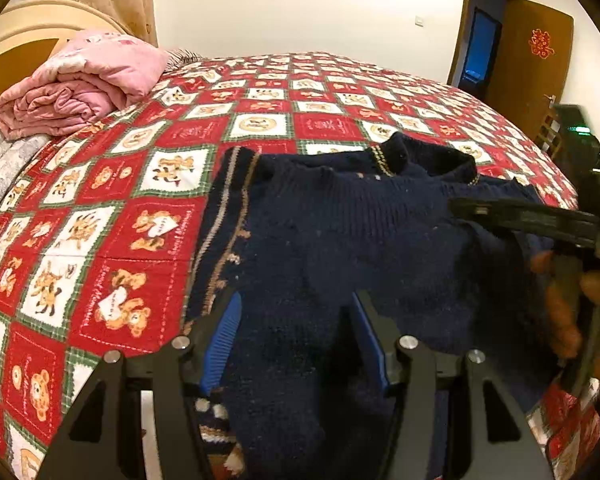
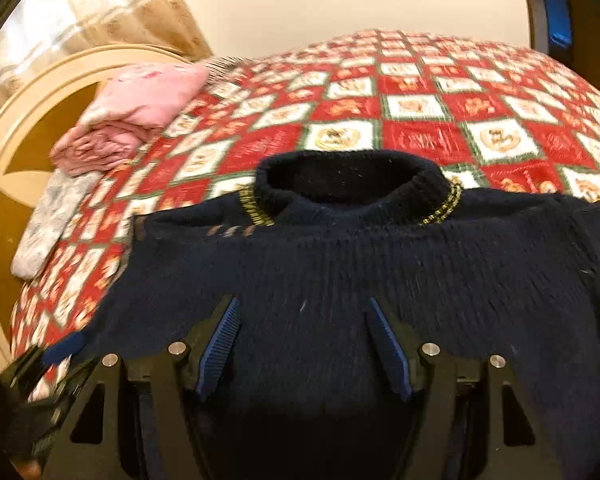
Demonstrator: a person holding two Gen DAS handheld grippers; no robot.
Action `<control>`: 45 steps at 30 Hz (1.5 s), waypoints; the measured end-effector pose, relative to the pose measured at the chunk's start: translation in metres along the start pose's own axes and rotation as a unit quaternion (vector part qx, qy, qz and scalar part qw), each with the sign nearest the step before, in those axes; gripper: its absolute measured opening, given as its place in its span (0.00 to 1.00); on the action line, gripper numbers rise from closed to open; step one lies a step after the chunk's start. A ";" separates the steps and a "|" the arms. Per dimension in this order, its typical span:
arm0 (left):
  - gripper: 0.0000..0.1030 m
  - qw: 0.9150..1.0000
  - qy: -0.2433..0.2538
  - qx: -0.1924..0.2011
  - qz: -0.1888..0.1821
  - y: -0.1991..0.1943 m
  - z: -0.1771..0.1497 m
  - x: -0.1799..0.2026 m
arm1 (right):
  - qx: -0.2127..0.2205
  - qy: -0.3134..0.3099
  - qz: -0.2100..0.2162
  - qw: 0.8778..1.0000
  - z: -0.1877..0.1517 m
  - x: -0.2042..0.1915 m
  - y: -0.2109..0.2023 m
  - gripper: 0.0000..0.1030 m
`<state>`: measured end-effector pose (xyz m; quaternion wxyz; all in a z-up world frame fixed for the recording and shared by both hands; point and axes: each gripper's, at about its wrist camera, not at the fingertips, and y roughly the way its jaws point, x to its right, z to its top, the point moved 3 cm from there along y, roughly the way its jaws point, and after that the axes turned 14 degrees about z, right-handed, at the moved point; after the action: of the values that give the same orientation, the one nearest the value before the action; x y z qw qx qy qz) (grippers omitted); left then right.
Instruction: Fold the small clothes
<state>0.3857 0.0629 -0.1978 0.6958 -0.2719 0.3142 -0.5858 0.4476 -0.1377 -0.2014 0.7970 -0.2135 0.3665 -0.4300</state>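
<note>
A small navy knit sweater [image 1: 340, 232] with a turtleneck collar [image 1: 428, 156] and tan-striped trim lies on the bed's red patchwork quilt [image 1: 140, 184]. My left gripper [image 1: 296, 300] is open, its blue-padded fingers [image 1: 224, 336] spread just above the sweater's lower left part. My right gripper [image 2: 302, 304] is open, hovering over the middle of the sweater [image 2: 340, 272], below its collar [image 2: 352, 180]. The right gripper also shows at the right edge of the left wrist view [image 1: 540, 224], held by a hand. Neither grips cloth.
A folded pink quilt [image 1: 76, 88] and a grey-white cloth [image 1: 4, 168] lie at the bed's head by a curved headboard [image 2: 4, 168]. A wooden door [image 1: 528, 60] stands at the far right. Curtains hang behind the headboard.
</note>
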 end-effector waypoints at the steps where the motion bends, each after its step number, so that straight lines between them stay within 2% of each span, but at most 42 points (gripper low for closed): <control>1: 0.57 1.000 -0.002 -0.001 -0.002 0.001 0.000 -0.001 | -0.012 -0.011 -0.025 1.000 -0.006 0.002 0.001 0.65; 2: 0.57 1.000 -0.003 -0.001 -0.004 0.001 0.000 -0.001 | -0.034 -0.013 -0.043 0.998 -0.014 0.008 0.009 0.65; 4: 0.59 1.000 0.003 -0.002 0.002 0.003 0.000 0.002 | -0.025 -0.026 -0.033 0.999 -0.015 0.013 0.007 0.66; 5: 0.62 1.000 0.008 -0.005 0.001 0.005 0.000 0.004 | -0.027 -0.021 -0.030 0.999 -0.014 0.014 0.005 0.66; 9: 0.62 1.000 0.008 -0.006 0.004 0.003 -0.002 0.006 | -0.023 0.004 -0.033 0.999 -0.014 0.010 -0.010 0.67; 14: 0.62 1.000 0.000 -0.007 -0.004 -0.009 -0.003 -0.004 | -0.010 -0.029 -0.044 0.999 -0.029 -0.011 -0.039 0.67; 15: 0.65 1.000 -0.002 -0.004 -0.004 -0.014 -0.003 -0.007 | -0.011 -0.034 -0.045 0.998 -0.033 -0.014 -0.042 0.67; 17: 0.89 1.000 -0.004 0.010 0.011 -0.023 -0.002 -0.014 | -0.012 -0.048 -0.048 0.998 -0.041 -0.023 -0.048 0.68; 19: 0.93 0.999 -0.011 0.034 0.020 -0.034 0.000 -0.024 | -0.009 -0.063 -0.053 0.997 -0.051 -0.036 -0.053 0.68; 23: 0.93 0.998 -0.009 0.046 0.042 -0.035 0.000 -0.044 | -0.024 -0.104 -0.020 0.994 -0.071 -0.079 -0.047 0.68; 28: 0.93 0.995 -0.073 0.010 0.072 -0.012 -0.012 -0.097 | -0.050 -0.189 0.013 0.981 -0.101 -0.145 -0.026 0.67; 31: 0.93 0.990 -0.107 -0.011 0.092 0.000 -0.023 -0.125 | -0.057 -0.235 0.015 0.970 -0.113 -0.174 -0.015 0.67; 34: 0.93 0.987 -0.128 -0.023 0.097 0.009 -0.034 -0.144 | -0.060 -0.263 0.020 0.963 -0.121 -0.196 -0.007 0.67; 38: 0.93 0.985 -0.148 -0.037 0.081 0.016 -0.046 -0.153 | -0.068 -0.279 0.022 0.958 -0.127 -0.215 0.007 0.67; 42: 0.93 0.985 -0.159 -0.027 0.066 0.014 -0.045 -0.154 | -0.087 -0.291 0.007 0.953 -0.131 -0.228 0.033 0.67; 45: 0.93 0.987 -0.153 -0.025 0.052 0.014 -0.046 -0.151 | -0.082 -0.312 -0.034 0.946 -0.135 -0.234 0.048 0.68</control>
<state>0.3426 0.2136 -0.2209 0.7585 -0.3588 0.2320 -0.4921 0.2846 0.0819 -0.2252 0.8364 -0.4133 0.1263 -0.3372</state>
